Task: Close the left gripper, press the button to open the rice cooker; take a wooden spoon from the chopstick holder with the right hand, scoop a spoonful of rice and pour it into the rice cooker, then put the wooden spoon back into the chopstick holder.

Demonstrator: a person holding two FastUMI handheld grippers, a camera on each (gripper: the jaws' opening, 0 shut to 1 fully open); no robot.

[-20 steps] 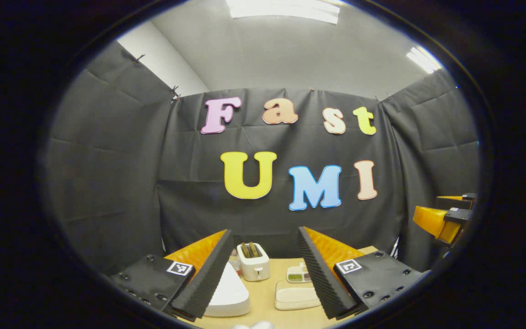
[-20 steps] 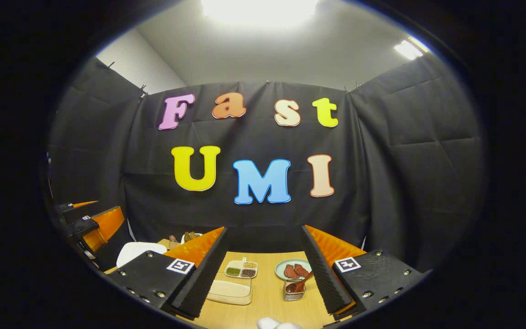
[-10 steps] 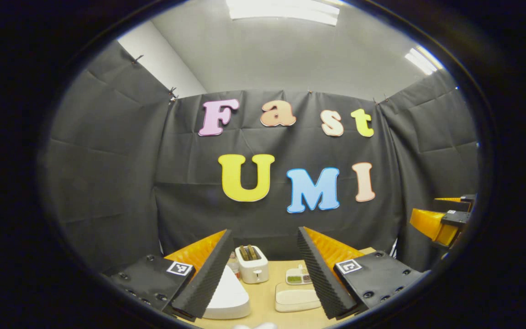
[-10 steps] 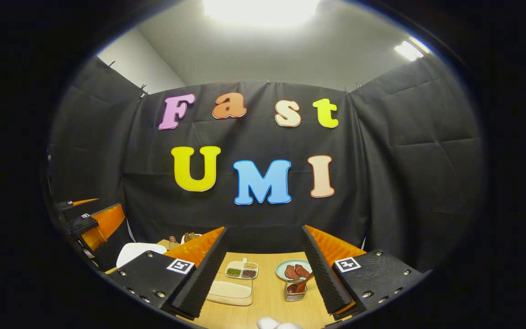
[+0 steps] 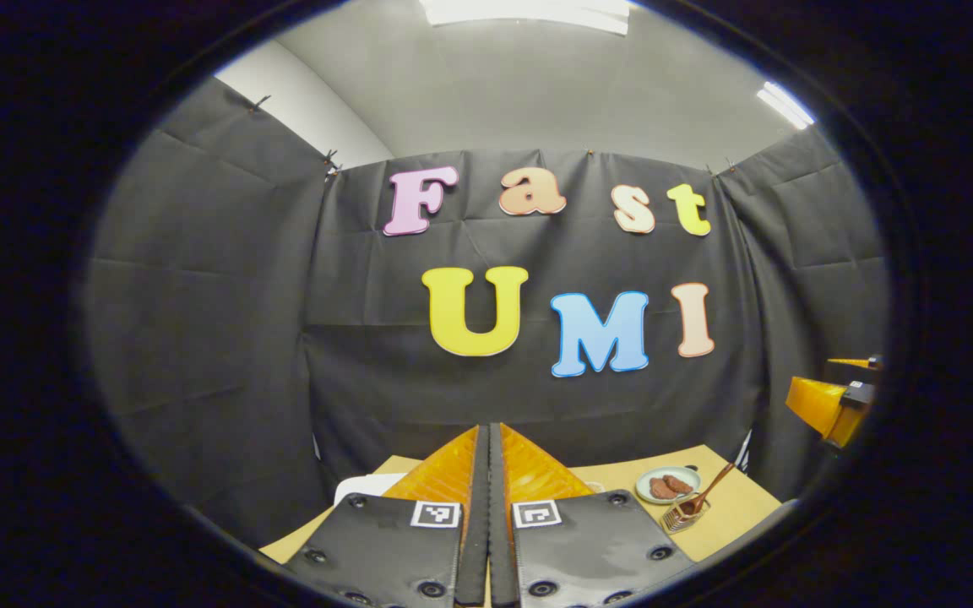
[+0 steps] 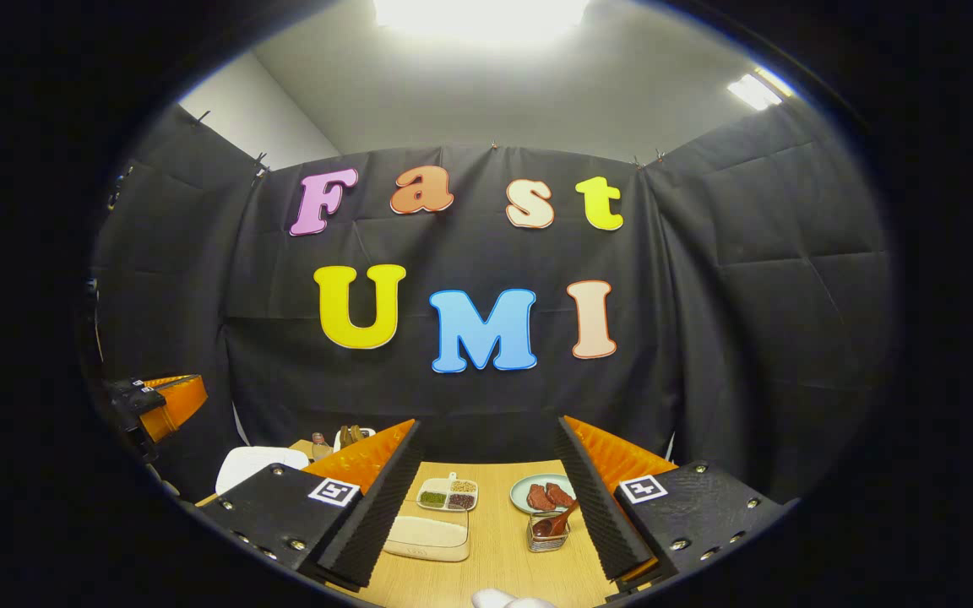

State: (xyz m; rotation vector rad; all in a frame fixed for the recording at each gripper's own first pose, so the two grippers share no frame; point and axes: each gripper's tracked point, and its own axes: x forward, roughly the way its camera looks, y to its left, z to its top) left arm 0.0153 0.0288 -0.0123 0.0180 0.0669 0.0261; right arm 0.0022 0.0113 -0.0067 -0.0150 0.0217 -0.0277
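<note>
Rice cooker [image 6: 252,463], white with its lid down, sits at the table's [image 6: 499,557] left end in the right gripper view, partly hidden behind that gripper's finger. Left gripper [image 5: 488,473] has its fingers pressed together with nothing between them. Right gripper [image 6: 486,481] holds its fingers spread wide above the table. Between them stand the wire chopstick holder [image 6: 547,534] with the wooden spoon [image 6: 556,522] leaning in it, a plate of reddish meat [image 6: 544,496], a divided dish of grains [image 6: 448,496], and a lidded cream box [image 6: 427,538].
</note>
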